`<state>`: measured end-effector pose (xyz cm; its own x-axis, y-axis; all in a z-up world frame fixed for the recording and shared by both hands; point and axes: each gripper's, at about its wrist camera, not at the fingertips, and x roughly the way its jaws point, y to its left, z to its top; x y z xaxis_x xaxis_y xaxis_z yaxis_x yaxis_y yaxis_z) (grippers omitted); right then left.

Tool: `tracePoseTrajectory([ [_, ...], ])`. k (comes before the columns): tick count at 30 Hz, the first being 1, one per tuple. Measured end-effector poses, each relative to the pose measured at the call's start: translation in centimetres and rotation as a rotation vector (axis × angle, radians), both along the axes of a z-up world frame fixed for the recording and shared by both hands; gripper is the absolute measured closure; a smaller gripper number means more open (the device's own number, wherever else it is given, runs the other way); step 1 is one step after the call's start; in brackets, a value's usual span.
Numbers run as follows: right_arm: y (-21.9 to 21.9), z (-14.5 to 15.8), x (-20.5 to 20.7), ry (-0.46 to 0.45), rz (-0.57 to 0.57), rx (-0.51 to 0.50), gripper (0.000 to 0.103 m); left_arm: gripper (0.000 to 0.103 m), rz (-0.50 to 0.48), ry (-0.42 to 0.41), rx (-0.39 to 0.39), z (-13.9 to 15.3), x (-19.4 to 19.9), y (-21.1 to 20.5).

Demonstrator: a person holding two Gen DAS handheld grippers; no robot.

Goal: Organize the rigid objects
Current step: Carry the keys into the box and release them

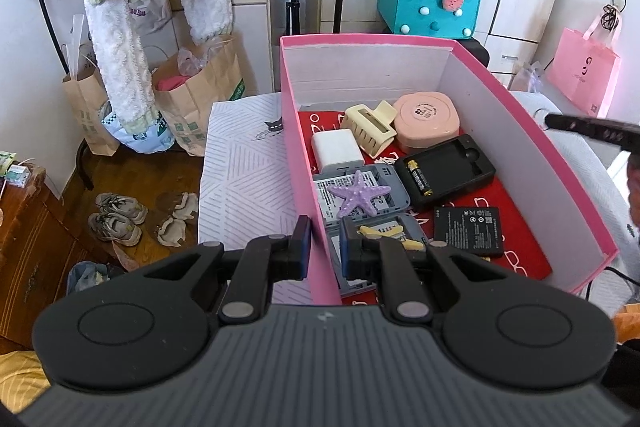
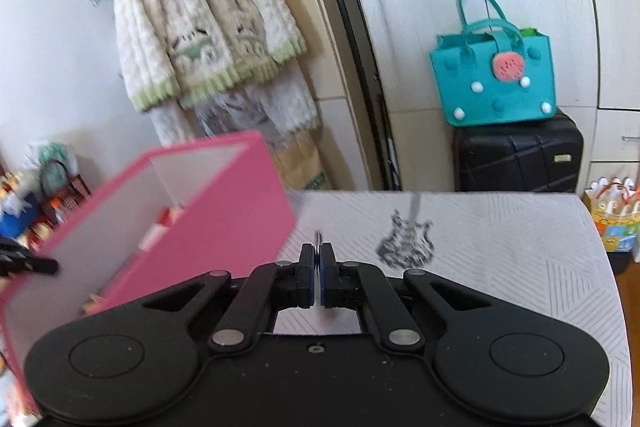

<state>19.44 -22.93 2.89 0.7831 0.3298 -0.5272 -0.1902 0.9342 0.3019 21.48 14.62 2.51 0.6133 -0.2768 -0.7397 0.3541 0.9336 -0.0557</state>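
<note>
A pink box (image 1: 505, 115) with white inner walls stands on the patterned table. My left gripper (image 1: 327, 247) is shut on the box's near left wall, one finger outside and one inside. In the box lie a cream hair claw (image 1: 370, 127), a round pink case (image 1: 426, 121), a white charger block (image 1: 337, 149), a purple starfish (image 1: 357, 193), a black battery holder (image 1: 450, 171) with one battery in it, and a flat black battery (image 1: 468, 230). To the right of the pink box (image 2: 224, 195), my right gripper (image 2: 318, 255) is shut on a thin metal ring (image 2: 318, 237) above the tablecloth.
The table's striped cloth (image 2: 500, 251) with a guitar print stretches to the right of the box. A teal bag (image 2: 496, 75) sits on a black suitcase (image 2: 520, 155) behind the table. Paper bags (image 1: 196, 95) and shoes (image 1: 118, 217) are on the floor at left.
</note>
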Motion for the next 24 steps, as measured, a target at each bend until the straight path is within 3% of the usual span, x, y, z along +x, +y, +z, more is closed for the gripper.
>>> tracePoseTrajectory([
  [7,0.8,4.1,-0.7,-0.066,0.061,0.048,0.099,0.090,0.008,0.000,0.008,0.0,0.0,-0.3],
  [15,3.6,8.5,-0.2,-0.087,0.233,0.123,0.099,0.090,0.011,-0.001,0.006,0.0,0.0,-0.3],
  [19,5.9,8.7,0.4,-0.071,0.329,0.169,0.099,0.090,0.012,-0.009,0.019,0.0,-0.2,-0.4],
  [24,8.5,6.9,1.4,0.008,0.380,0.179,0.099,0.090,0.012,-0.003,0.019,0.1,-0.2,-0.4],
])
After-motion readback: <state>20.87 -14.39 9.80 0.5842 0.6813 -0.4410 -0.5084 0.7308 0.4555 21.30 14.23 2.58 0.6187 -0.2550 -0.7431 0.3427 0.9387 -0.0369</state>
